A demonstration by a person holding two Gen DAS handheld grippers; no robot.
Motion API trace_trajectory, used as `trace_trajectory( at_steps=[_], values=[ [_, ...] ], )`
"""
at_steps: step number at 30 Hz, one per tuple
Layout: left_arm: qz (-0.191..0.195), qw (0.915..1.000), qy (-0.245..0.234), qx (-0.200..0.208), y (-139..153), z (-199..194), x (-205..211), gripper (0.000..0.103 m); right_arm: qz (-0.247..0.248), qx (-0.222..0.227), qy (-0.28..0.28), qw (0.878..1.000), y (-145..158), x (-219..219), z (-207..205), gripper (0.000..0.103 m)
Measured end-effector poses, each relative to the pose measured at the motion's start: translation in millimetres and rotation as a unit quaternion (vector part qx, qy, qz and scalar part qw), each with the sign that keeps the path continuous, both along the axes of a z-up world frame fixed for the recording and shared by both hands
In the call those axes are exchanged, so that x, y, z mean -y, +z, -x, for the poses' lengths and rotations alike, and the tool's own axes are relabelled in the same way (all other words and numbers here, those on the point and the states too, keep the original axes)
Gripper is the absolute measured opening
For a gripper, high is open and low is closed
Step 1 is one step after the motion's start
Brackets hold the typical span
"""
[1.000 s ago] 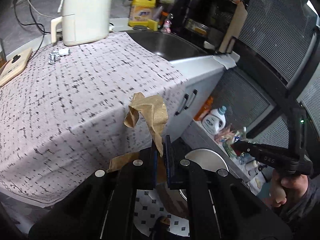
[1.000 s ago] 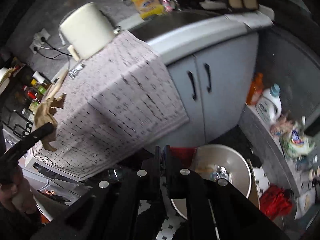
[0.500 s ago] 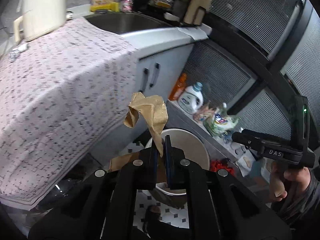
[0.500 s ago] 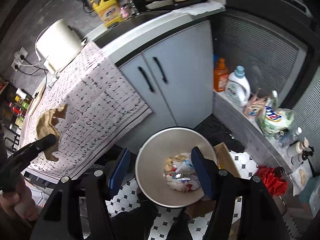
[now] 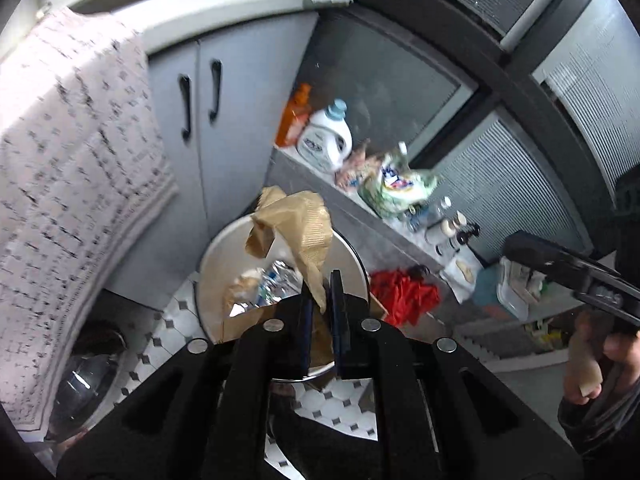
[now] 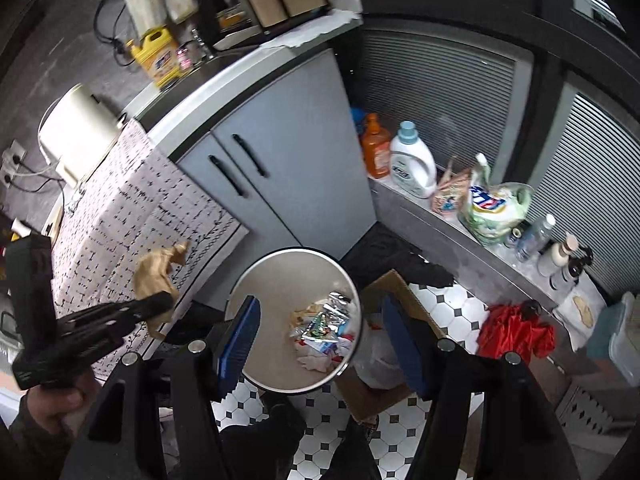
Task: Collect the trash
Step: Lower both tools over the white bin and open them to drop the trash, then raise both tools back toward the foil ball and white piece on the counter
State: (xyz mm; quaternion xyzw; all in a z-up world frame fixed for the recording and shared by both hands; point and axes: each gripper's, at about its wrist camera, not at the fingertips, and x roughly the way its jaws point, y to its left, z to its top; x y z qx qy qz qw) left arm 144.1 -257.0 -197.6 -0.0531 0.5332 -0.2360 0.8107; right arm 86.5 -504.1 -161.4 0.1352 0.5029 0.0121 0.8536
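Observation:
My left gripper [image 5: 321,307] is shut on a crumpled brown paper [image 5: 298,228] and holds it above the round metal trash bin [image 5: 212,248] on the floor. The bin holds several wrappers [image 5: 272,280]. In the right wrist view the bin [image 6: 276,276] lies below my open, empty right gripper [image 6: 320,328], with trash [image 6: 320,330] inside. The left gripper [image 6: 154,306] with the brown paper [image 6: 156,268] shows at the left, beside the bin.
A table with a patterned cloth [image 6: 120,208] stands left of grey cabinet doors [image 6: 280,152]. A ledge on the right holds detergent bottles [image 6: 412,160] and bags [image 6: 492,204]. A cardboard box [image 6: 384,392] and a red cloth [image 6: 516,328] lie on the tiled floor.
Both grippers swung from the table toward the bin. The right gripper opened. The left gripper carried the brown paper over the bin.

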Motion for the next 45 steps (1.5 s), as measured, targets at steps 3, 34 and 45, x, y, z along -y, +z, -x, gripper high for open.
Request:
trace_trajectory(
  at_steps=[3,34,45],
  values=[
    [0.000,0.9997,-0.005,-0.026,-14.7,-5.7,4.1,0.017,0.002,-0.001,-0.009,1.000,-0.3,7.6,4.3,0.063],
    [-0.025,0.9597,0.264,0.092,103.9,36.5,-201.0,0.097,-0.021,0.078,0.144,0.986,32.4,-145.4,-74.9,0.095],
    [-0.029,0.9301,0.353,0.098,109.2,64.1,-285.2,0.097,-0.033,0.069,0.224,0.971,36.9,-232.0,-101.6,0.095]
  ],
)
